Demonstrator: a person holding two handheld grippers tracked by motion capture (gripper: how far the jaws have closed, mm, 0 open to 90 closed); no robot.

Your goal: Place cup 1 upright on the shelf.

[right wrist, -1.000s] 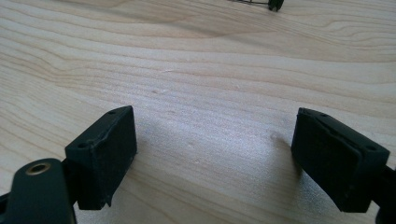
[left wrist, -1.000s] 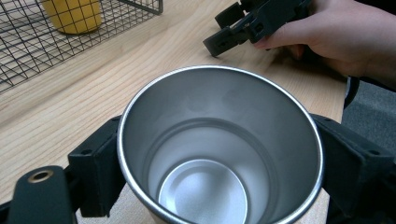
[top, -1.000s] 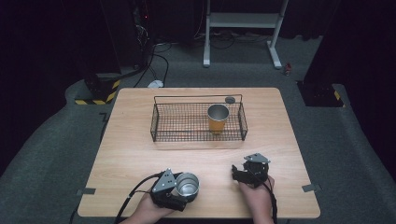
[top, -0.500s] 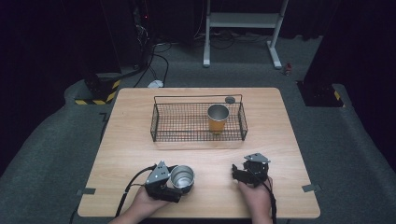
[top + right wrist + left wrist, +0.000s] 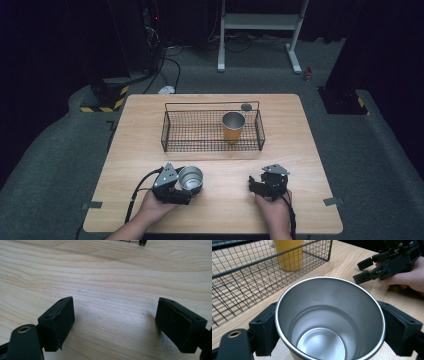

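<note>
**Steel cup gripped, basket waiting**

The left gripper (image 5: 186, 181) pinches the steel cup (image 5: 190, 178) upright near the table's (image 5: 300, 145) front edge, mouth up, likely bound for the wire basket (image 5: 175, 131) holding an orange cup (image 5: 233, 127). The right gripper (image 5: 256, 186) rests spread, empty, clear of the way.

Bright table (image 5: 215, 210) against dark surroundings, soft shadows, gripper views softly blurred close up
</note>
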